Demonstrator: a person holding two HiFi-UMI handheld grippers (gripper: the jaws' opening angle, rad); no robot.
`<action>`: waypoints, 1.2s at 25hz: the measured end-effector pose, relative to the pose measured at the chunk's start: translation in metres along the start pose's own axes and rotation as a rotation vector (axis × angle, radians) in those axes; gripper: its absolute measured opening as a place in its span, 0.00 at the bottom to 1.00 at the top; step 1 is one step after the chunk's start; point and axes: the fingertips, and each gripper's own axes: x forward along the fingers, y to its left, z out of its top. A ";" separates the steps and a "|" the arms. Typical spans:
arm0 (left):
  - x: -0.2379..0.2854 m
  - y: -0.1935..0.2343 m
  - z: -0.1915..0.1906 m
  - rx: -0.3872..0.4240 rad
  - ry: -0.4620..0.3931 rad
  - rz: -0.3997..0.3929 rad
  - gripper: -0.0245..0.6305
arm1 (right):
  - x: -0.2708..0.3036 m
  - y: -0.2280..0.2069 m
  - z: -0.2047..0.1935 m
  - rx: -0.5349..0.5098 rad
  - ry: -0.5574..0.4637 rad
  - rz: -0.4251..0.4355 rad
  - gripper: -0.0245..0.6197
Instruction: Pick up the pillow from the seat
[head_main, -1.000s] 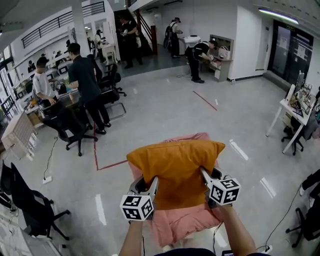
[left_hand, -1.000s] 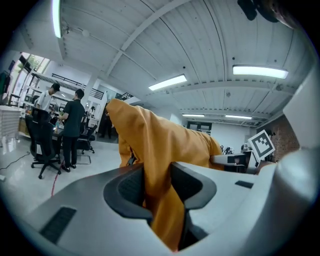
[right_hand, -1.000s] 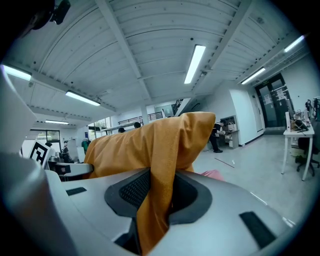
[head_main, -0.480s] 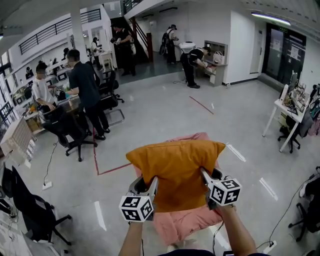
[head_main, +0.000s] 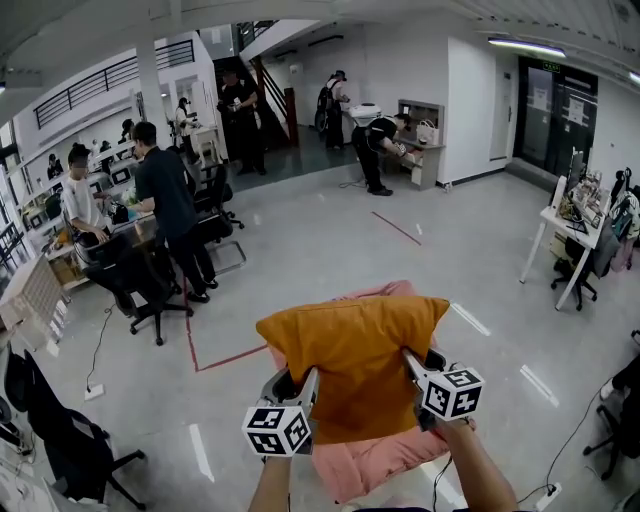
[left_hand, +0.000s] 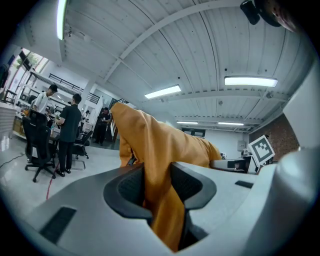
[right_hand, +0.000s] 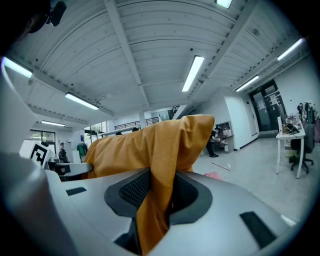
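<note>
An orange pillow (head_main: 352, 362) hangs in the air in front of me, held by its two lower corners above a pink-covered seat (head_main: 372, 462). My left gripper (head_main: 305, 384) is shut on the pillow's left corner; in the left gripper view the orange cloth (left_hand: 159, 170) is pinched between the dark pads. My right gripper (head_main: 412, 364) is shut on the right corner, with the pillow's fabric (right_hand: 156, 186) folded between its pads. Each gripper carries a marker cube, the left one (head_main: 275, 428) and the right one (head_main: 452, 392).
Grey glossy floor with a red tape line (head_main: 228, 358). A black office chair (head_main: 60, 440) stands at the lower left. Two people (head_main: 170, 205) stand by desks and chairs at the left. A white table (head_main: 570, 240) is at the right. More people stand far back.
The pillow and both grippers have risen slightly in the view and the pink seat sits lower under them. Both grips stay unchanged.
</note>
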 end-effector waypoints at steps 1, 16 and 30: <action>0.000 -0.001 0.002 0.001 -0.005 0.000 0.26 | -0.001 -0.001 0.001 0.001 -0.003 0.000 0.23; -0.009 -0.045 0.009 -0.023 -0.037 0.025 0.26 | -0.043 -0.017 0.015 0.010 -0.016 0.026 0.23; -0.044 -0.097 0.002 -0.012 -0.056 0.069 0.26 | -0.099 -0.023 0.012 0.019 -0.012 0.062 0.23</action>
